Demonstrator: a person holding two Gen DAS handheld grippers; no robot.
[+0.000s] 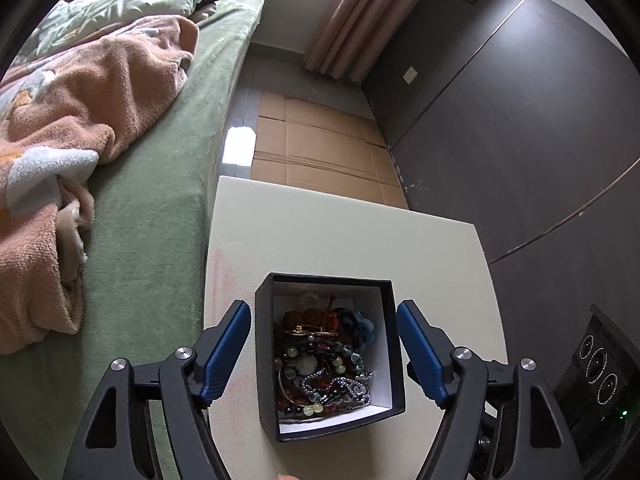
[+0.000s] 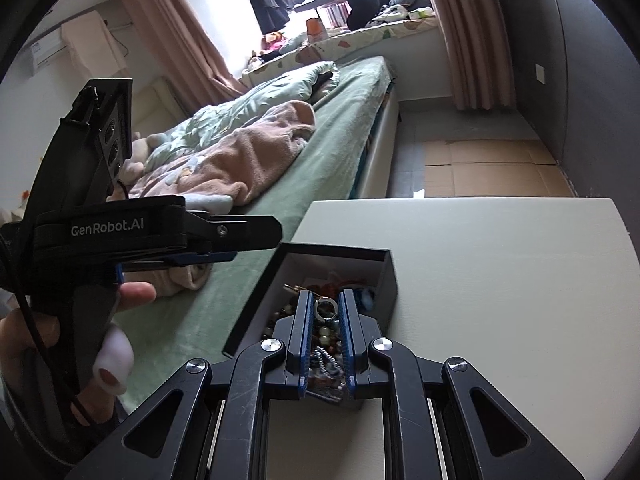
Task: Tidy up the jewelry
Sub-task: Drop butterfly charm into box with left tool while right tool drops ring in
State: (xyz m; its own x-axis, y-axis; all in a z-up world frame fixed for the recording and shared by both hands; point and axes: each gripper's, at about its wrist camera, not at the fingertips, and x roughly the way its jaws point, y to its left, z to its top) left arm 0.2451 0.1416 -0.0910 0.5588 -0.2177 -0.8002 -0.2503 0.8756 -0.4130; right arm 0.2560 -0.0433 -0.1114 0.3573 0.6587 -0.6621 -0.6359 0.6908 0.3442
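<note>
Behind the box (image 1: 394, 344) we see a bedroom: a bed (image 1: 160, 216) with a green sheet runs along its left side, a pink blanket (image 1: 92, 96) is bunched on the bed, and flattened cardboard (image 1: 320, 148) covers the floor beyond the box. Curtains (image 1: 352, 20) hang at the far end, past the cardboard.

On a white desk (image 1: 320, 232) sits the box, black outside and white inside, with no lid on it. It lies near the desk edge that borders the bed. Inside the box we see the jewelry (image 1: 324, 368): a tangle of bead bracelets, dark chains and a few blue and orange pieces.

Our left claw (image 1: 324, 356) is released, with one blue pad on each side of the box and a gap between each pad and the box wall. No earlier view is on hand for it. In the right wrist view the left claw is at the left of the box, in a hand (image 2: 24, 328).

Our right claw (image 2: 328, 312) is over the box and clenched on a bracelet (image 2: 326, 328): a silver ring and beads show between its blue pads, with a chain lower down toward the near end of the box.
</note>
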